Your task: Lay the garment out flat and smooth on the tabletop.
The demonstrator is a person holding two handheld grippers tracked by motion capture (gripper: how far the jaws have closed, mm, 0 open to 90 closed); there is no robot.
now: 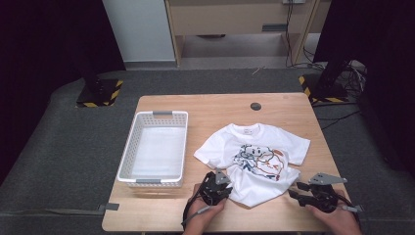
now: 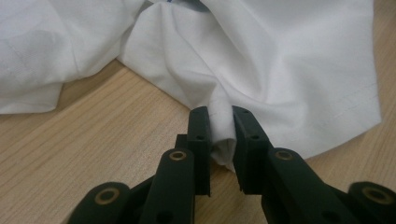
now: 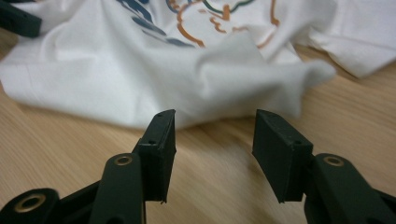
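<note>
Pale wooden table (image 1: 161, 205) carries a white T-shirt (image 1: 254, 161) beside an empty basket (image 1: 155, 149); left gripper (image 2: 219, 122) is clamped on its hem; right gripper (image 3: 212, 135), jaws apart and empty just short of the hem, should slide in low, then pinch one fold.

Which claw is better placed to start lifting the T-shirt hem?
Left. The left claw is pinched on a fold of the T-shirt; the right claw stands open, short of the cloth.
</note>
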